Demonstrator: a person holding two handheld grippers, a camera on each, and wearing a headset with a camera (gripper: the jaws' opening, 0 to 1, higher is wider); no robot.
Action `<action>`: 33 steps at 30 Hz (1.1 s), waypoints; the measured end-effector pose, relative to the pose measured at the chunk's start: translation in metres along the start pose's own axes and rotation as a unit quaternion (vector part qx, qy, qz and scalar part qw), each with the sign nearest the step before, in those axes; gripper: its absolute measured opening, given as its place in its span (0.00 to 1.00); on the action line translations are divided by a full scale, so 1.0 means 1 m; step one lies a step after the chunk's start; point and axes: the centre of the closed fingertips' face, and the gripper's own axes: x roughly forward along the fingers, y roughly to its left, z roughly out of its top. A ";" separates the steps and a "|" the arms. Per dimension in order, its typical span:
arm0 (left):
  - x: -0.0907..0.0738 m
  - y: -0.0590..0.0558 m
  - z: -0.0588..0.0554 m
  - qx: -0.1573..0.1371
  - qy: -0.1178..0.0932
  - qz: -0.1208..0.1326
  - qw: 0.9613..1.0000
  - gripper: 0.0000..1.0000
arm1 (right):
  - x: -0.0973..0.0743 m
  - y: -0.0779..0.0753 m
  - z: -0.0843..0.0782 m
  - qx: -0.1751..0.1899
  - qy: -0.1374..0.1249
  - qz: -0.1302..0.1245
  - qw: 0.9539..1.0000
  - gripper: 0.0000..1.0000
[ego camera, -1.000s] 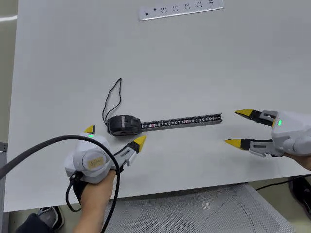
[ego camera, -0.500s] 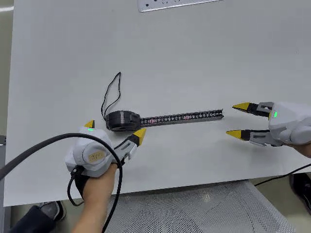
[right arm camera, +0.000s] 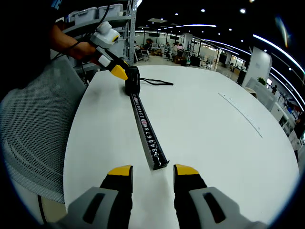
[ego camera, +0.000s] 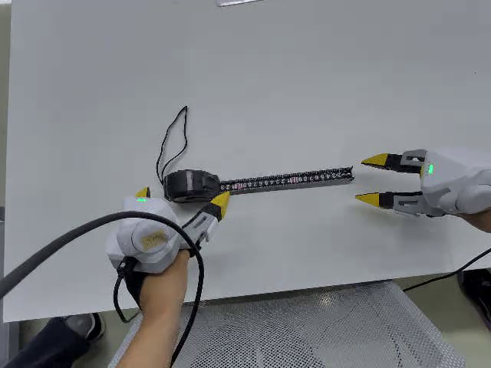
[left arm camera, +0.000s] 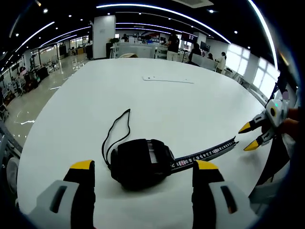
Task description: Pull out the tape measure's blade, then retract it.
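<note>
Lying on the white table (ego camera: 307,77), tape measure (ego camera: 192,185): blade (ego camera: 288,180) drawn out, retraction not yet done. Left gripper (ego camera: 182,197), jaws spread, sat just beside its case; right gripper (ego camera: 372,179), jaws spread, faced the blade's tip without touching it.

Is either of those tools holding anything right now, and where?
Nothing is held. The left tool stands open by the tape measure's case; the right tool stands open just short of the blade tip.
</note>
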 end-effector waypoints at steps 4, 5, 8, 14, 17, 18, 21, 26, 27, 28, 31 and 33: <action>0.003 0.002 0.001 -0.011 -0.001 0.006 1.000 0.80 | 0.003 -0.001 -0.002 -0.006 0.001 0.006 1.000 0.32; 0.004 0.002 0.001 -0.014 -0.001 0.006 1.000 0.80 | 0.004 -0.002 -0.002 -0.007 0.001 0.007 1.000 0.32; 0.005 0.003 0.001 -0.015 -0.001 0.011 1.000 0.80 | 0.007 -0.003 -0.002 -0.013 0.000 0.011 1.000 0.30; 0.008 0.002 0.001 -0.016 -0.003 0.018 1.000 0.79 | 0.013 -0.006 -0.002 -0.025 0.002 0.022 0.999 0.27; 0.011 0.002 0.000 -0.019 -0.001 0.020 1.000 0.77 | 0.017 -0.007 -0.002 -0.031 0.003 0.029 0.999 0.25; 0.011 0.002 0.000 -0.021 -0.002 0.022 1.000 0.77 | 0.018 -0.008 -0.002 -0.032 0.003 0.031 0.999 0.24; 0.014 0.003 0.000 -0.024 -0.003 0.025 0.999 0.77 | 0.022 -0.008 -0.004 -0.035 0.006 0.039 0.999 0.23; 0.018 0.004 0.002 -0.027 -0.005 0.034 0.999 0.76 | 0.028 -0.009 -0.005 -0.039 0.006 0.048 0.998 0.17; 0.020 0.004 0.001 -0.029 -0.003 0.033 0.999 0.75 | 0.029 -0.009 -0.005 -0.039 0.007 0.050 0.998 0.16; 0.021 0.003 0.001 -0.031 -0.001 0.032 0.999 0.75 | 0.029 -0.009 -0.006 -0.040 0.007 0.051 0.998 0.16; 0.021 0.001 0.000 -0.027 0.000 0.034 0.999 0.74 | 0.030 -0.009 -0.007 -0.040 0.009 0.053 0.998 0.15; 0.022 0.001 -0.002 -0.028 0.001 0.035 0.999 0.74 | 0.030 -0.010 -0.007 -0.040 0.009 0.054 0.998 0.15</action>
